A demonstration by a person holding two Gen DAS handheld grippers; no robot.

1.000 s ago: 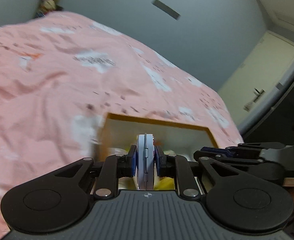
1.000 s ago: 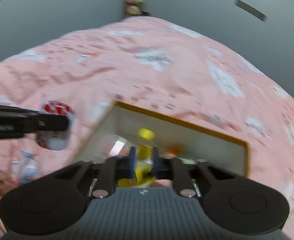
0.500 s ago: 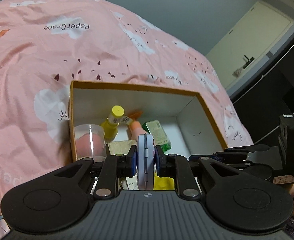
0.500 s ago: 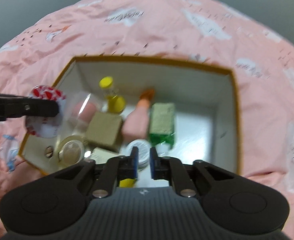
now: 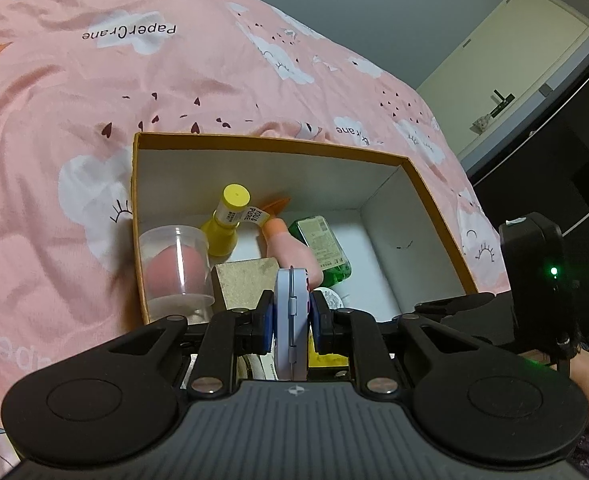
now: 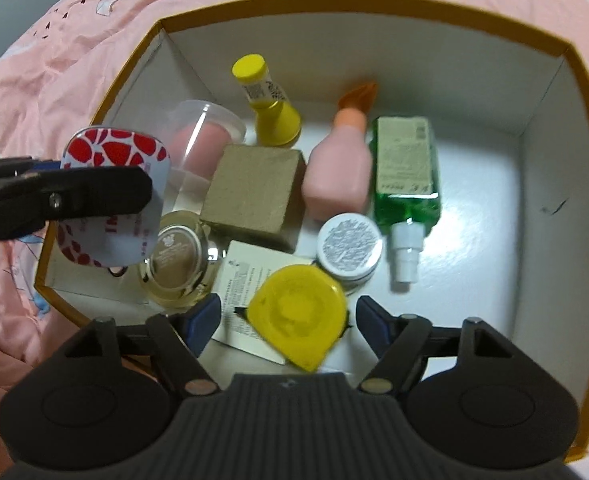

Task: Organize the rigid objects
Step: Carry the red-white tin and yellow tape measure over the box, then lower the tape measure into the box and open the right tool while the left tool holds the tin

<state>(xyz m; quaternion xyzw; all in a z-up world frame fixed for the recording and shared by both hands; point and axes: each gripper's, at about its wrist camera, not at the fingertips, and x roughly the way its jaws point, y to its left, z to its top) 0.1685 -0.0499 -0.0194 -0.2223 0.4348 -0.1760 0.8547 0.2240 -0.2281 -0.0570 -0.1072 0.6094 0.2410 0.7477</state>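
1. Your right gripper [image 6: 284,316] is pointing steeply down into the orange-rimmed white cardboard box [image 6: 542,168], and its jaws are opening. The yellow rounded plastic tape-measure-like case [image 6: 298,320] is lying between the blue pads, and neither pad looks to be pressing on it, so you are letting it go. It is resting partly on a white printed leaflet [image 6: 242,280] at the box's six o'clock edge.
2. To finish well, I would keep spreading until both pads are clear, then lift straight up so you are not dragging the case.
3. Your left gripper [image 5: 290,316] is clamped on a thin white tin with red blotches [image 6: 110,160], held edge-on. In the right wrist view it is hanging over the box's nine o'clock rim.
4. Just beyond the case, a round white lidded jar [image 6: 348,246] is sitting at one o'clock, a gold-topped glass jar [image 6: 176,256] at ten.
5. Farther on, a brown cardboard cube [image 6: 254,196], pink bottle [image 6: 340,172] and green spray bottle [image 6: 406,172] are lying mid-box.
6. The empty floor at three o'clock looks the safest place for the tin.
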